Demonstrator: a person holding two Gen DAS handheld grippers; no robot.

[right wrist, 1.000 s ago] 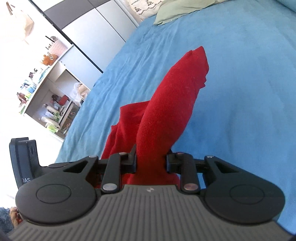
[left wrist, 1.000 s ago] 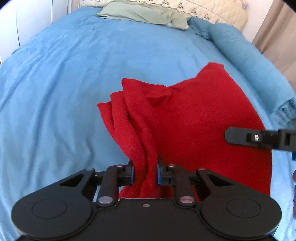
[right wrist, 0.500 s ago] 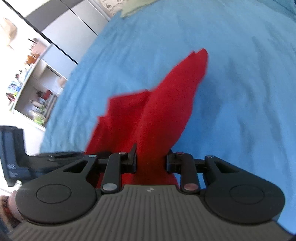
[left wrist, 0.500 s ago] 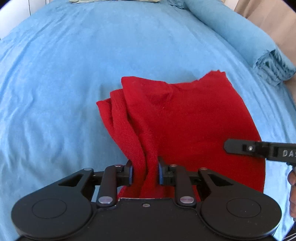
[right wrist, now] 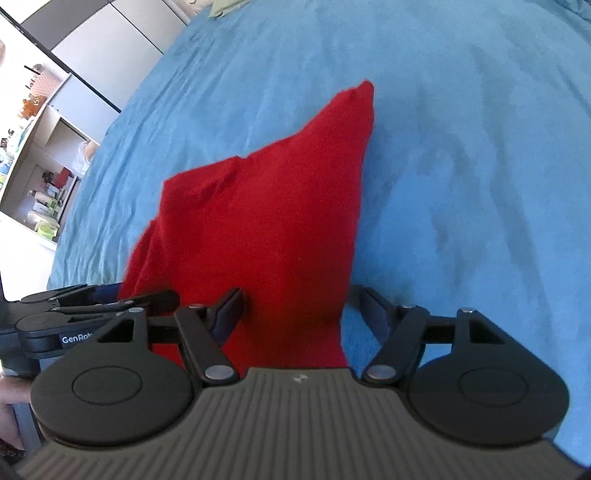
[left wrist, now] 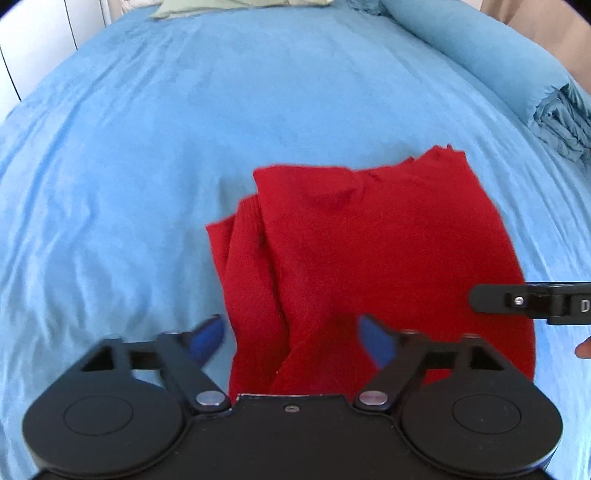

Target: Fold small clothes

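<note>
Left tool: jaws opening, blue pads clear of the cloth on both sides. The near edge of the red garment lies between them, no longer pressed. Right tool: jaws likewise opening, with the garment's near right edge between the pads and no visible pressure on it. Neither tool holds anything.

Position of the work: the red garment, a knit piece folded over on itself, lies on the blue bedspread, directly ahead of both tools. In the left wrist view its left side shows several stacked, bunched layers; the right side lies flatter, and its far right corner runs to a point.

Likely faults from this state:
- Snagging. The knit sits between open pads on both tools. Withdrawing either one at an angle could drag a layer back and undo the fold.
- Uneven edges. The bunched left layers are not aligned. A further fold made over them would probably be lopsided or spring open.
- Tool collision. In the right wrist view the left tool sits just beside the right tool, at its left; crossing paths on retreat could make them touch.

Surroundings: a rolled blue duvet runs along the far right edge of the bed, well apart from the garment. A green pillow lies at the head. An open shelf unit with small items stands beyond the bed. Nothing rests on the bedspread near the garment, so the working area is unobstructed.
</note>
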